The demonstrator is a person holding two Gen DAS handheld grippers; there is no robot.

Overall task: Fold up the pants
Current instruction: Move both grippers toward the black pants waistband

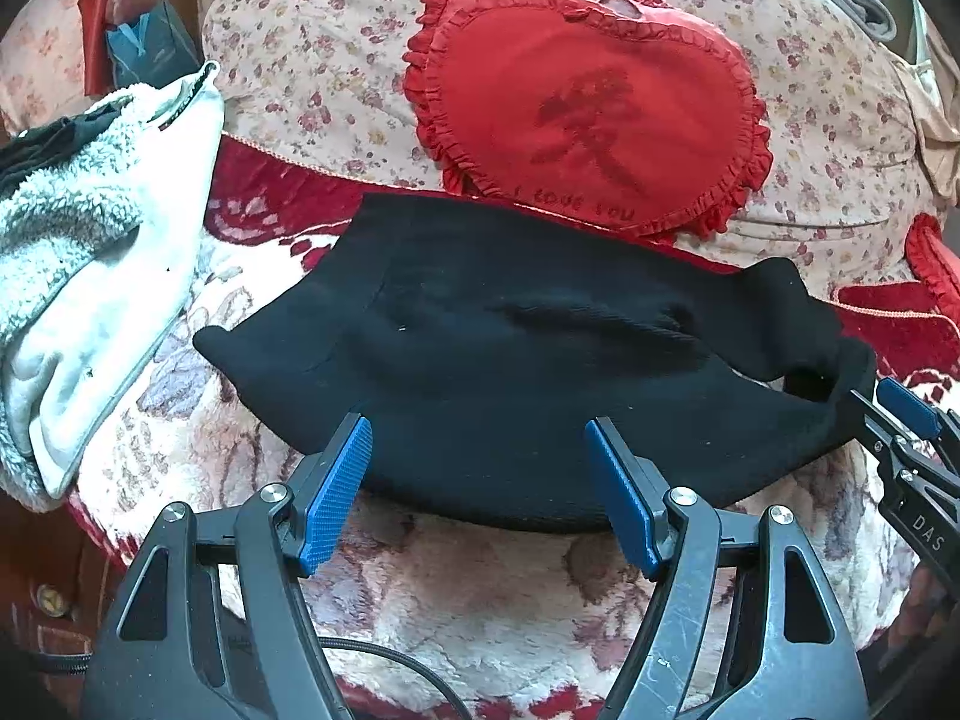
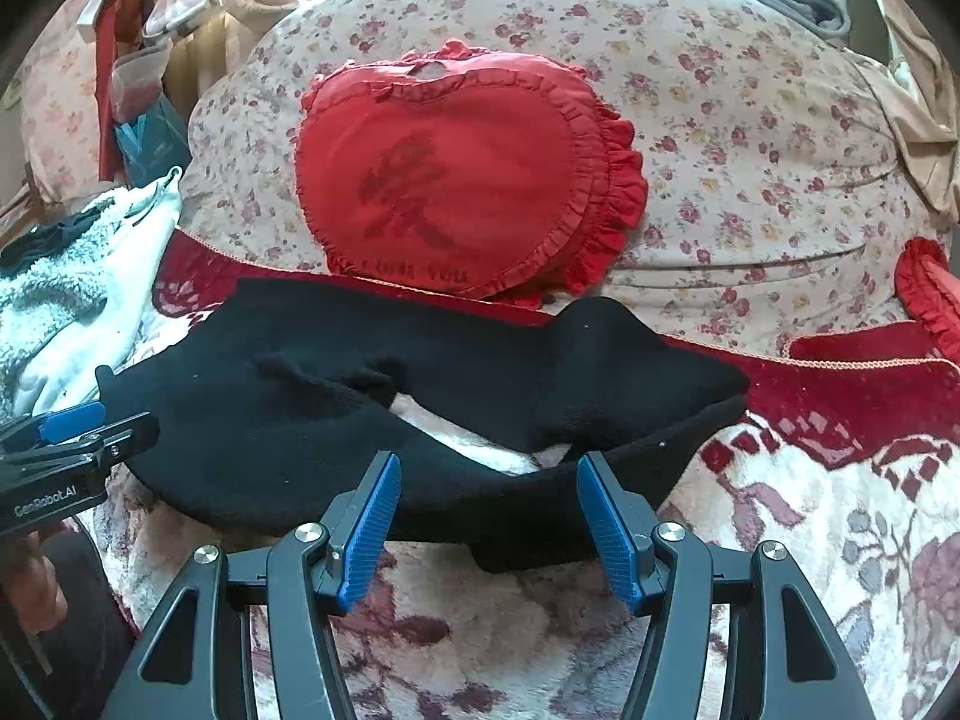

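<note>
Black pants lie spread sideways on a red and white floral blanket, bunched into an uneven flat heap. My left gripper stands open just over the near edge of the pants, its blue pads wide apart with nothing pressed between them. In the right wrist view the same pants show a gap where the white blanket peeks through. My right gripper is open above the near hem at the right end of the pants. Each gripper shows at the edge of the other's view: the right gripper, the left gripper.
A red heart-shaped cushion leans on a floral pillow behind the pants. A white fleece garment lies at the left. Another red cushion sits at the far right. A hand shows at the lower left.
</note>
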